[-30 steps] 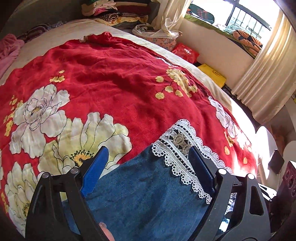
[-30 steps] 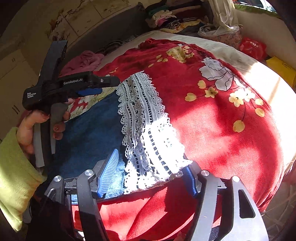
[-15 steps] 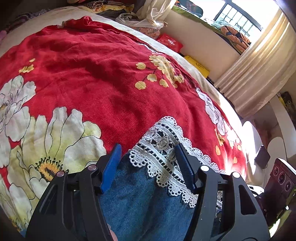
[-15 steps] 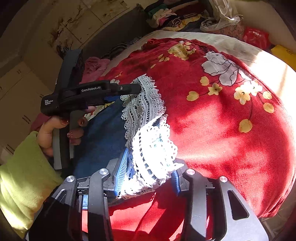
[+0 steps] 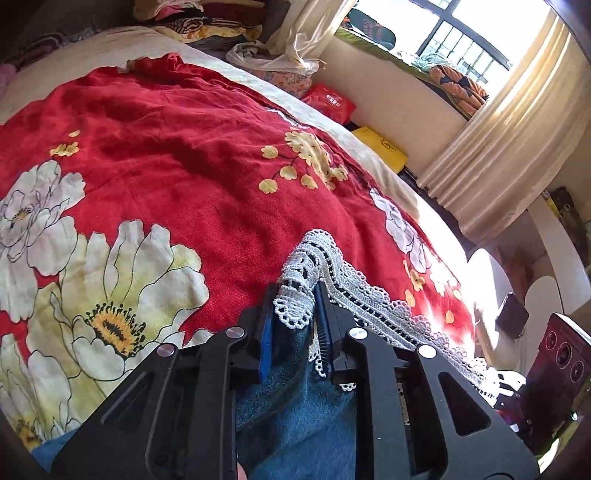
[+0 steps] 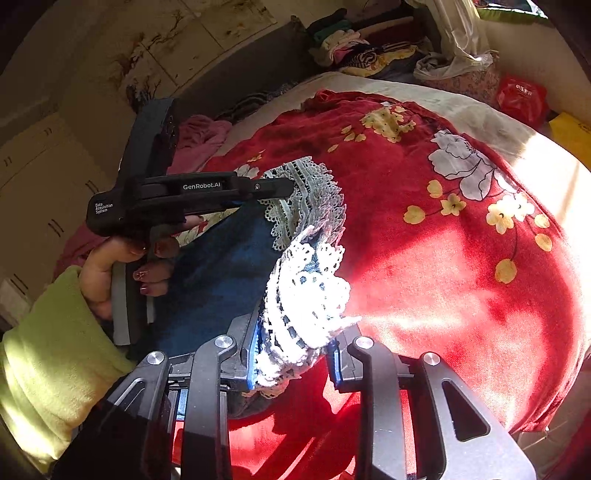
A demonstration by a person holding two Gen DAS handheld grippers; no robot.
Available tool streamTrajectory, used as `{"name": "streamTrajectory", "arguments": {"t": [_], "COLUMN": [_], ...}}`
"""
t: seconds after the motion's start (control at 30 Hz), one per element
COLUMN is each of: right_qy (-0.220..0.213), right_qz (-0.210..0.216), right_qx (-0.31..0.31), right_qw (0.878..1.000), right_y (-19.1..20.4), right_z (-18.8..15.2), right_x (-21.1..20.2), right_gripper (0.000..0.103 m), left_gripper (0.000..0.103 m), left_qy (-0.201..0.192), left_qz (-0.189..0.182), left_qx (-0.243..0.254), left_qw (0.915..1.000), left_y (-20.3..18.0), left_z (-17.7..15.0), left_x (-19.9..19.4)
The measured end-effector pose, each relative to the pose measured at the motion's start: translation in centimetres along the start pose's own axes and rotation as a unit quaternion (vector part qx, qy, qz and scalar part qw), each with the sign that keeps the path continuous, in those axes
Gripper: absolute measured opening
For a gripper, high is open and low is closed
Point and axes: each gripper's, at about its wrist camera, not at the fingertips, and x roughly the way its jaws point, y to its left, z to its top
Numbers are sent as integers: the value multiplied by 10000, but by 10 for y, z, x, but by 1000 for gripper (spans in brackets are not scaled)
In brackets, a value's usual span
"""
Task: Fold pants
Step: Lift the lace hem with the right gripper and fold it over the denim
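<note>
The left hand (image 6: 122,266), in a yellow-green sleeve (image 6: 48,354), carries the left gripper (image 5: 295,314); its jaws have just been closing and now pinch the lace hem (image 5: 295,295) of the blue denim pants (image 5: 295,413). The pants lie on a red floral bedspread (image 5: 184,147). The right gripper (image 6: 293,350) jaws, also just closing, clamp a bunched lace cuff (image 6: 303,317).

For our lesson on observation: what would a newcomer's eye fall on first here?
The red floral bedspread fills both views. On its near edge lie blue denim pants with a white lace hem, pinched by both tools: left tool, right tool. A bright window sits top right.
</note>
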Motion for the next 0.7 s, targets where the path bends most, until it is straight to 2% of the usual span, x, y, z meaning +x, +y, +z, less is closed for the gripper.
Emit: {"name": "streamTrajectory", "arguments": {"t": [0.2,0.4,0.57,0.7], "right_qy": [-207,-251,-67,271], "right_qz": [172,484,677,636], "right_qx": [-485,-1110,-1577,-1856], "right_qw": [9985,9923,9851,9802], "right_y": [45,107,153,175], "right_z": [9,10,-2,-21], "right_x": [-12,-13,5,33], "right_gripper": [26,26,26,26], "left_gripper": [13,13,13,13], "left_qy": [-580,-1096,-1279,-1170], "left_qz": [-320,-513,-446,-269], "left_qx": [-290,-654,-871,-1195], "left_qw": [9974,9905,9869,9855], "left_y": [14,43,70,92], "left_z": [-10,-33,-57,-78], "left_x": [-52,-109,-140,-146]}}
